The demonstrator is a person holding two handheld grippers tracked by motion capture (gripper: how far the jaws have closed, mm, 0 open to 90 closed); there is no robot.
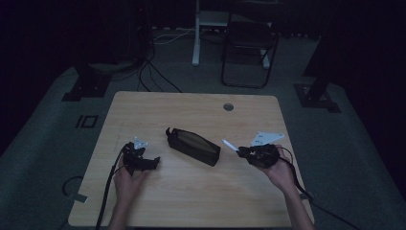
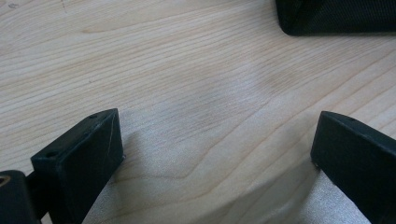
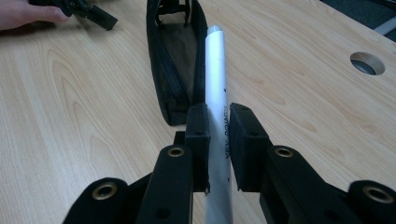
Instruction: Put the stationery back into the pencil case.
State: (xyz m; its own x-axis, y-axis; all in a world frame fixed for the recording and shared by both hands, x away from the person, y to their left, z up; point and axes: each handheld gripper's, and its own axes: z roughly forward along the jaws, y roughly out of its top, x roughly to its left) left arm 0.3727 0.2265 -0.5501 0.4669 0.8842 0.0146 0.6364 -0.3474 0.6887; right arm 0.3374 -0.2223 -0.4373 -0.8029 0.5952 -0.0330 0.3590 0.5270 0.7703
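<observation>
1. The wooden table [image 1: 191,201] fills the middle of the high view, light-grained, with a round cable hole [image 1: 228,107] near its far edge. Every place below is given from the pencil case at its centre.

2. The pencil case [image 1: 193,146] is black and long, and lies flat and slantwise on the tabletop. In the right gripper view its zip stands open and the brownish lining shows.

3. The left gripper [image 1: 156,162] rests just to the left of the pencil case on the person's side, held in the left hand [image 1: 127,182]. Its jaws stand wide apart over bare wood with nothing between them; in the left gripper view one corner of the case shows at the top right, apart from both jaws.

4. The right gripper [image 1: 239,150] sits to the right of the pencil case, in the right hand [image 1: 281,173], its tips turned toward the case. Its jaws are clamped narrow on the pen.

5. The pen [image 3: 217,93] is white, with dark lettering on its barrel. It juts out from between the right pads, and its far tip lies over the open mouth of the pencil case.
</observation>
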